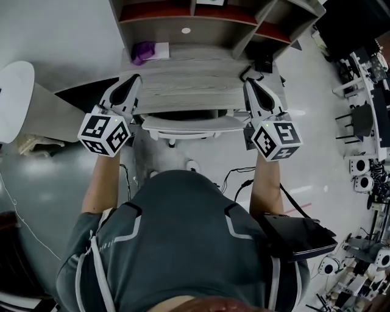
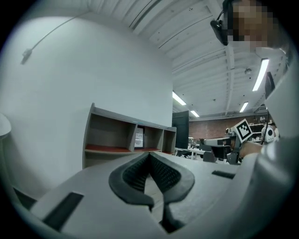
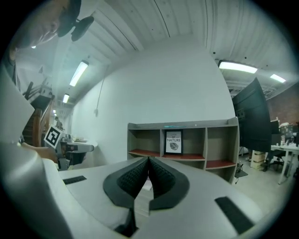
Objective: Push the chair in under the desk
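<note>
The white chair stands with its seat tucked under the wood-grain desk; only its curved back rim shows at the desk's front edge. My left gripper hangs over the desk's left front corner, beside the left end of the chair back. My right gripper is at the right front corner, beside the other end. Both point toward the shelf unit at the back of the desk. The left gripper and the right gripper are shut, pads together with nothing between them. Whether either touches the chair I cannot tell.
A purple object lies on the desk's back left. A round white table stands to the left. Cables run over the floor by the chair base. Robot parts and stands crowd the right side. A framed sign sits in the shelf.
</note>
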The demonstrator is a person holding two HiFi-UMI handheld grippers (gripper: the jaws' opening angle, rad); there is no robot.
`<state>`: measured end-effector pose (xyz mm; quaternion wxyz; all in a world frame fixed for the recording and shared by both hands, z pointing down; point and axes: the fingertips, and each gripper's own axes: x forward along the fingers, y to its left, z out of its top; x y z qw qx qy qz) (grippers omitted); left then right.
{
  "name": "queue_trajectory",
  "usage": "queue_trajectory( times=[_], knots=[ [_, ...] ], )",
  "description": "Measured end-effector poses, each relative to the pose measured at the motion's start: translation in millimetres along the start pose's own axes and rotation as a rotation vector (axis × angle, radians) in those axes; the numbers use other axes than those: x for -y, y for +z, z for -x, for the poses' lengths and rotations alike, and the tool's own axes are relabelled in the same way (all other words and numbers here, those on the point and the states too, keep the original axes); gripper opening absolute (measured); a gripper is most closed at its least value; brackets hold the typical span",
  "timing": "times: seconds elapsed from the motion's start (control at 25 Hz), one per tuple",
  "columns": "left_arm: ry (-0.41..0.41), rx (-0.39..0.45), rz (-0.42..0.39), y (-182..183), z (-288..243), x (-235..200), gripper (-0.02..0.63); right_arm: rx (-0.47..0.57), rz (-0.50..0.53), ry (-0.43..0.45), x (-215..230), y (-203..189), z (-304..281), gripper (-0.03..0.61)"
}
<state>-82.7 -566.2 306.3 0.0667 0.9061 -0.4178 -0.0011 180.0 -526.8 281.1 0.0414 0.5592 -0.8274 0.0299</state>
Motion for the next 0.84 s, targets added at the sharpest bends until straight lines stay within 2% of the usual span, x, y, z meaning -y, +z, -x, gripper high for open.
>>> queue_trajectory(
  times=[0.56, 0.84],
  knots=[
    [0.088, 0.026, -0.049, 12, -5, -11, 0.009, 0.039, -0.011, -0.055, 18, 10, -4, 0.028],
    [0.132, 0.018, -0.013, 5, -5, -14, 0.009, 0.035, -0.001, -0.039, 20, 13, -4, 0.028]
  ],
)
